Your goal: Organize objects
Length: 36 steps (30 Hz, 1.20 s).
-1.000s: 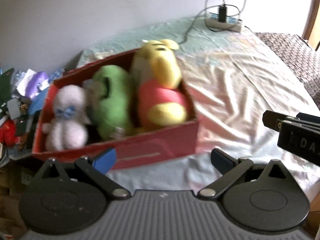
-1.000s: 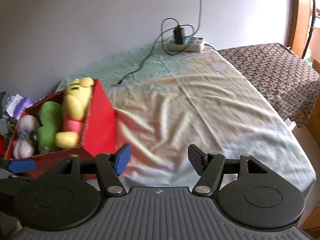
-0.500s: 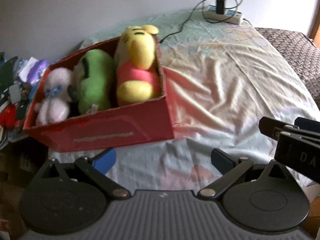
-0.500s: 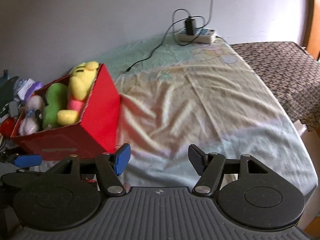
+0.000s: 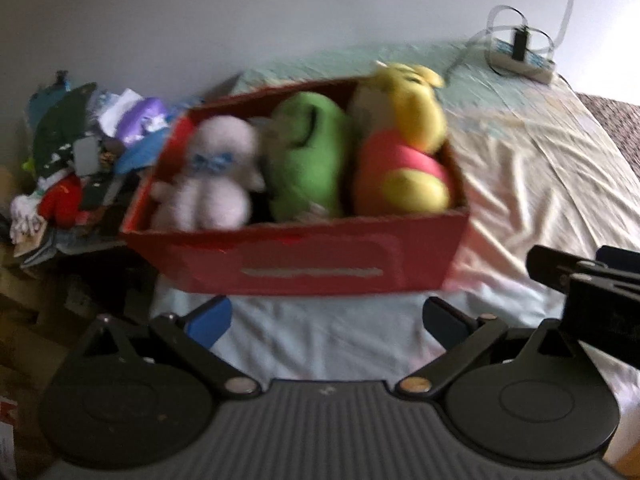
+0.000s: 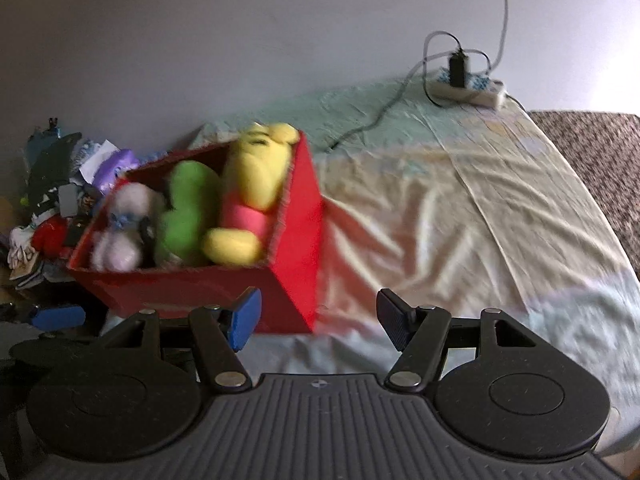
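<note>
- A bed covered with a wrinkled pale cream and light-green sheet [image 6: 460, 216] is filling most of both views, running up against a plain white wall [image 6: 240, 40].
- A red rectangular cardboard box [image 5: 320, 268] is sitting on the sheet near the bed's left edge, its open top facing up.
- A yellow plush bear in a pink-red shirt [image 5: 404, 152] is lying at the right end of the box, its head poking above the rim.
- A green plush toy [image 5: 308, 160] is lying in the middle of the box, between the bear and a white fluffy plush with a blue bow [image 5: 212, 184] at the left end.
- A heap of mixed coloured clutter [image 5: 80, 160] is piling up beside the bed, left of the box.
- A white power strip with a black plug and grey cables [image 6: 468, 88] is resting at the bed's far end by the wall.
- The left gripper [image 5: 328, 320] is hovering just in front of the box, spread wide and gripping nothing.
- The right gripper [image 6: 318, 316] is hanging near the box's right front corner, likewise released and empty.
</note>
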Tool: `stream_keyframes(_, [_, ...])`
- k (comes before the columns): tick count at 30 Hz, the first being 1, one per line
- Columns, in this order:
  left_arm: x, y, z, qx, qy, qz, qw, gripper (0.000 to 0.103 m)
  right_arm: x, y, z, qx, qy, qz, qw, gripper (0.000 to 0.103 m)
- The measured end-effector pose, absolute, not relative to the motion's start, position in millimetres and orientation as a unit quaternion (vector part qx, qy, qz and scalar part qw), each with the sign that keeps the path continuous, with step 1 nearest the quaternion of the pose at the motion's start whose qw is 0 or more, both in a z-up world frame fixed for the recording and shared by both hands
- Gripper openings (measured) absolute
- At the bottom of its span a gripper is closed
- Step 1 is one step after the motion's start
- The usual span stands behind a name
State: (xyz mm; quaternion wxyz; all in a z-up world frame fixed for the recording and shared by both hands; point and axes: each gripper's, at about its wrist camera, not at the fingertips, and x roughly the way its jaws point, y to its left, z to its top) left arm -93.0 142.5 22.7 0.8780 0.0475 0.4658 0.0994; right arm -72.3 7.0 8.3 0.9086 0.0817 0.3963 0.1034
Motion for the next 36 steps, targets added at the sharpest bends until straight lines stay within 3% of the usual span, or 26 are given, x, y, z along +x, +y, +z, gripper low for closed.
stream_keyframes(11, [-72,214,44,0.039,0.443,0.128,0.886,0.102,-43,74,29,0.066,0.378,0.116,0.916,0.068])
stream_keyframes(22, [-53,281,45,0.028,0.443,0.136,0.886,0.102,-19,125,32,0.04,0.384,0.066,0.92,0.078])
stream_keyframes(36, [-28,294,35,0.039,0.454,0.083,0.886,0.102,-4,141,27,0.048,0.412,0.025,0.91,0.081])
